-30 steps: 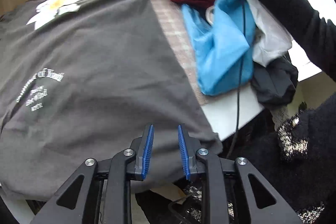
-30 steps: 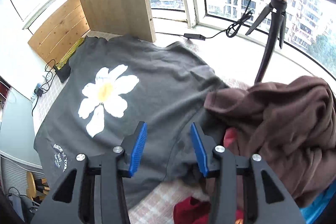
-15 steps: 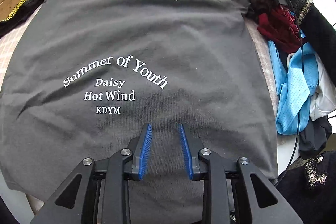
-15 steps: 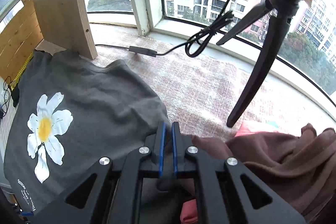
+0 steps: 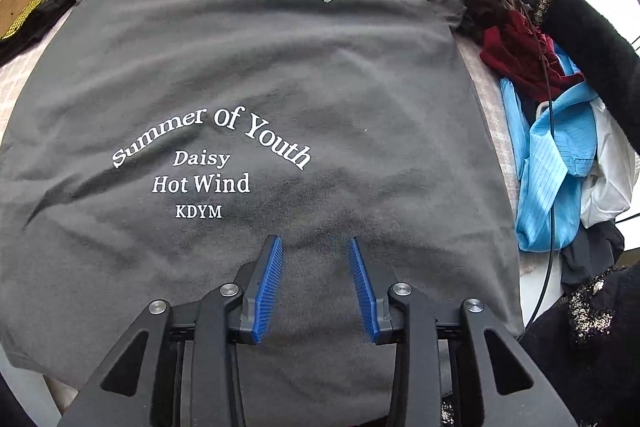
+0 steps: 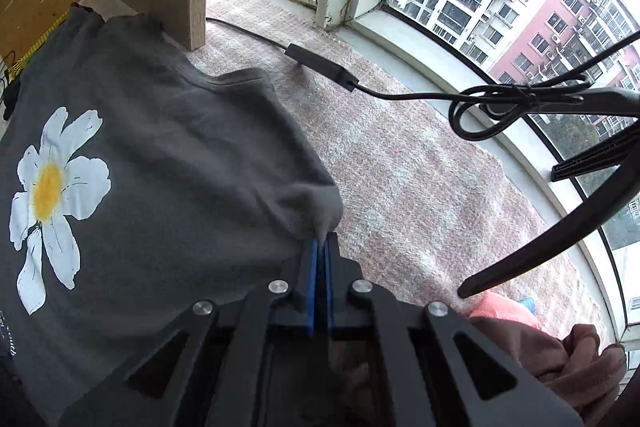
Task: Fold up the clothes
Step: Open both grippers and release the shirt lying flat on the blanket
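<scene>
A dark grey T-shirt (image 5: 280,75) is lying spread flat on the table. The right gripper (image 6: 320,247) is pinching its shoulder edge, jaws having just closed. The left gripper (image 5: 315,247) is hovering over the hem, jaws apart and just opening, holding nothing.

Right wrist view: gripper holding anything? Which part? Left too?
Right gripper is shut on the grey T-shirt, pinching a bunched fold at its sleeve-side edge. Left gripper is open above the shirt's lower part, holding nothing.
</scene>
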Tool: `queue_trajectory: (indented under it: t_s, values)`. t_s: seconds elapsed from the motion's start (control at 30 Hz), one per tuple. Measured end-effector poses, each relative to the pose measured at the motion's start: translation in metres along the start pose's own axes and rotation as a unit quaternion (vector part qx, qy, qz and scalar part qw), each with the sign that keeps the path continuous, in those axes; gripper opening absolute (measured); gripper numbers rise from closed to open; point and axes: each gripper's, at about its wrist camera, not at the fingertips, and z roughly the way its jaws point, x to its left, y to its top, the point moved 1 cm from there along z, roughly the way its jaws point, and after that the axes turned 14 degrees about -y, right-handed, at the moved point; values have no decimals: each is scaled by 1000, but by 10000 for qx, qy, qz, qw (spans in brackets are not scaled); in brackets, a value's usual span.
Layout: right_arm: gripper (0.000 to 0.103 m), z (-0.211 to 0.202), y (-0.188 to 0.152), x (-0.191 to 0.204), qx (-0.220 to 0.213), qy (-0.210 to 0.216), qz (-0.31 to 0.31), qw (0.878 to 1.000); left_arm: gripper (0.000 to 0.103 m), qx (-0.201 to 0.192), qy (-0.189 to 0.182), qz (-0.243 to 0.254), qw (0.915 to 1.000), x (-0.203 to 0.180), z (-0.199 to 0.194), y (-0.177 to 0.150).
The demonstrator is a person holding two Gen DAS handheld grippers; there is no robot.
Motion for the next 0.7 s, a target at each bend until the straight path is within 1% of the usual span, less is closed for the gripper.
queue_trajectory:
  t_s: [0.03, 0.07, 0.1, 0.17, 0.2, 0.23, 0.27, 0.3, 0.33, 0.37, 0.4, 0.43, 0.53, 0.63, 0.7]
  values:
    - [2, 5, -1, -7, 43, -334, 185, 9993, 34, -5, -11, 4, 10000, 0, 1, 0]
    - [2, 11, -2, -11, 172, -721, 225, 9970, 35, -6, -22, 10, 10000, 0, 1, 0]
    - [2, 18, -4, -12, 414, -829, 164, 9956, 35, -3, -30, 19, 10000, 0, 2, 0]
    - [3, 23, -8, -10, 744, -417, 87, 9963, 36, 1, -43, 43, 10000, -1, 3, 0]
    - [4, 17, -7, -10, 685, -406, 98, 9968, 37, 3, -56, 61, 10000, -1, 3, 1]
    - [6, 5, -4, -9, 448, -498, 105, 9977, 37, 4, -68, 70, 10000, -1, 2, 3]
    - [7, -8, 2, -6, 144, -416, 59, 9990, 38, 6, -70, 81, 9999, -2, 3, 5]
    - [11, -20, 10, 1, -127, -162, -27, 9998, 40, 9, -74, 98, 9999, -3, 3, 5]
    - [19, -27, 19, 12, -295, 136, -152, 9994, 41, 15, -73, 123, 9999, -4, 2, 5]
    - [25, -31, 29, 26, -381, 362, -318, 9981, 42, 21, -67, 149, 9999, -6, -3, 3]
    - [35, -32, 38, 41, -444, 545, -497, 9963, 44, 29, -59, 174, 9998, -8, -6, 1]
    - [37, -33, 48, 59, -528, 674, -699, 9939, 45, 38, -49, 199, 9998, -8, -7, 0]
    - [37, -25, 75, 105, -684, 746, -1097, 9888, 46, 43, -30, 226, 9997, -9, -8, -1]
    - [37, -8, 101, 134, -672, 912, -1198, 9863, 47, 27, -69, 200, 9998, -9, -8, 0]
    - [37, 3, 111, 148, -655, 837, -1326, 9855, 47, 24, -77, 201, 9998, -8, -8, 0]
